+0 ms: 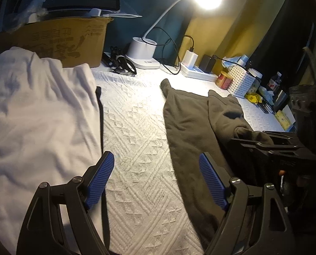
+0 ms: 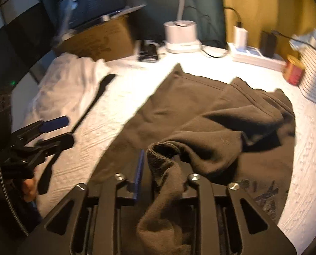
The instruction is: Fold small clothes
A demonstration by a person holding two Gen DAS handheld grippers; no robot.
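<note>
Dark olive-brown garment [image 2: 196, 110] lies spread on the white textured cover [image 1: 136, 127] of the worktop, right of centre, partly bunched; one end reaches toward the lamp base, folds piled on its right side. A cuffed end of it [image 2: 164, 155] is lifted off the surface and pinched in the right gripper [image 2: 158, 165], jaws pressed together on the fabric, loose cloth hanging down over the gripper body. Right wrist view is motion-blurred.

Left gripper [image 1: 155, 178] hovers above bare cover just left of the garment's edge, jaws spread wide, blue ribbed pads [image 1: 100, 182] holding nothing. Its right pad sits over the garment's edge in the left wrist view; cannot tell if touching.

White garment [image 1: 34, 110] lies crumpled on the left, well apart from the dark one, a black strap [image 2: 94, 102] beside its right edge.

Behind: cardboard box [image 1: 58, 42] at far left, white desk lamp [image 1: 142, 53] lit, black cables [image 1: 122, 63], power strip with chargers [image 1: 196, 70], red tin [image 2: 294, 70], white perforated basket [image 1: 240, 80] at far right.
</note>
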